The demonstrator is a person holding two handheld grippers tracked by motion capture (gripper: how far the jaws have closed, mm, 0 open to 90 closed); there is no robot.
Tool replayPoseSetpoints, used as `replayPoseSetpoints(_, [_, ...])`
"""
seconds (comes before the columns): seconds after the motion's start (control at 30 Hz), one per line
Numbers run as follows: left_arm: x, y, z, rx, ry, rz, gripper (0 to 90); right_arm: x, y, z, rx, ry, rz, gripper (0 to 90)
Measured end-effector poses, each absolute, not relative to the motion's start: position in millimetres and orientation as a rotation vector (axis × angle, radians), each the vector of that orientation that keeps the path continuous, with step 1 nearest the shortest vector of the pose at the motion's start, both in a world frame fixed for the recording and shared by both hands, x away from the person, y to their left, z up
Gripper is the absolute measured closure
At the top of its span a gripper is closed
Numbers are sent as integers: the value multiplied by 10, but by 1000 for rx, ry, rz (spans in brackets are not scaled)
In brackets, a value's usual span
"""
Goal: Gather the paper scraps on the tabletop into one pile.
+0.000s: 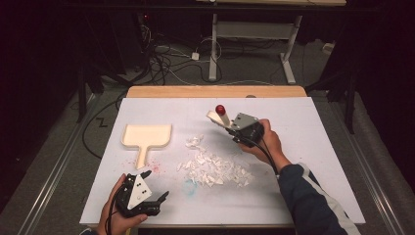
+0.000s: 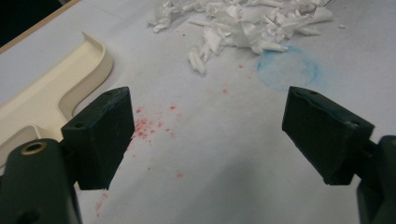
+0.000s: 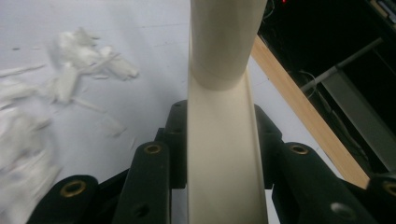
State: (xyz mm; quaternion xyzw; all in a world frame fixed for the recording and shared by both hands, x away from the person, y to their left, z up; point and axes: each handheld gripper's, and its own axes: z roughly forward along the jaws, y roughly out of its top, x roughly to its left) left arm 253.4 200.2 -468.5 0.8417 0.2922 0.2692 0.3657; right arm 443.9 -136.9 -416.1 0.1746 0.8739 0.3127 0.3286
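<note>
Right gripper clamped on cream plastic brush handle with red tip, lifted beyond the white paper-shred pile, probably for sweeping; left gripper spread, empty, waiting near the cream plastic dustpan.

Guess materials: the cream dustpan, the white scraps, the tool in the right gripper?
Dustpan: likely moulded plastic, smooth cream, rounded rim. Scraps: probably torn paper, thin, matte, ragged. Tool clamped in the right gripper: same cream plastic by its look; red tip unclear.
</note>
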Motion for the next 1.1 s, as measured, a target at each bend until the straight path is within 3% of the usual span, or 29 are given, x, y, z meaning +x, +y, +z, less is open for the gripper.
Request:
replayPoseSetpoints(0.2, [2542,2030,-4696,2163,755,683,161,4723,-1038,-4358,474,2302,781,682])
replayPoseSetpoints(0.43, [2538,2016,-4711,2177,745,672,161,4661,-804,-4504,378,2356,850,679])
replayPoseSetpoints(1.1, [2548,1963,-4712,2204,737,674,161,3922,-1276,-4434,-91,2540,1000,676])
